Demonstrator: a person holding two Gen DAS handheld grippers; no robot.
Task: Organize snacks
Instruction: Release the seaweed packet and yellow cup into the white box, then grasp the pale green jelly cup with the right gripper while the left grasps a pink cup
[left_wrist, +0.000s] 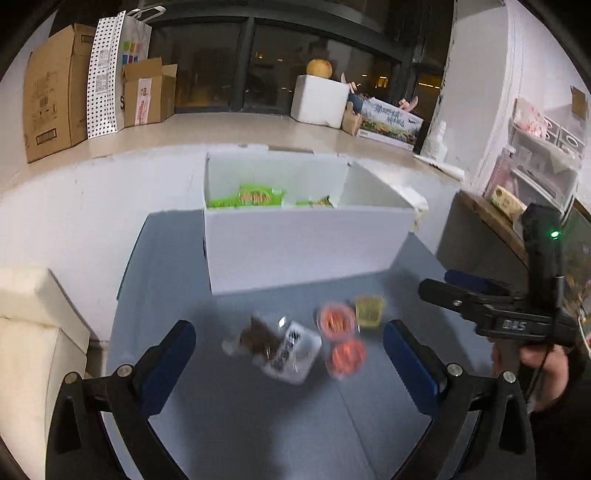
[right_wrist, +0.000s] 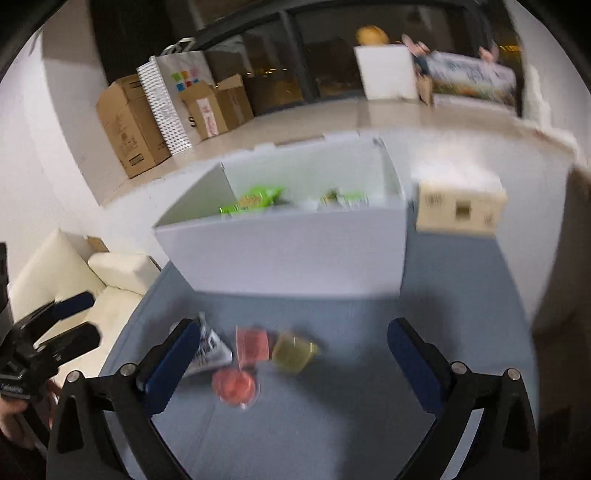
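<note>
A white open box (left_wrist: 306, 251) stands on the grey-blue table (left_wrist: 236, 424) and holds green snack packs (left_wrist: 255, 195). In front of it lie a clear pack with brown snacks (left_wrist: 280, 347), two red jelly cups (left_wrist: 334, 319) and a yellow jelly cup (left_wrist: 369, 312). My left gripper (left_wrist: 290, 354) is open above these snacks, holding nothing. My right gripper (right_wrist: 291, 350) is open and empty above the same group: the red cups (right_wrist: 236, 386), the yellow cup (right_wrist: 293, 350) and the clear pack (right_wrist: 208, 349). The box (right_wrist: 295, 251) and green packs (right_wrist: 255, 199) also show in the right wrist view. The right gripper shows at the right of the left wrist view (left_wrist: 454, 284).
A white sofa (right_wrist: 92, 280) stands left of the table. Cardboard boxes (left_wrist: 55, 92) and a paper bag (left_wrist: 118, 70) sit on the window ledge, with a white foam box (left_wrist: 319, 99) farther right. A small beige box (right_wrist: 458, 210) sits right of the white box. A shelf (left_wrist: 535, 166) is at far right.
</note>
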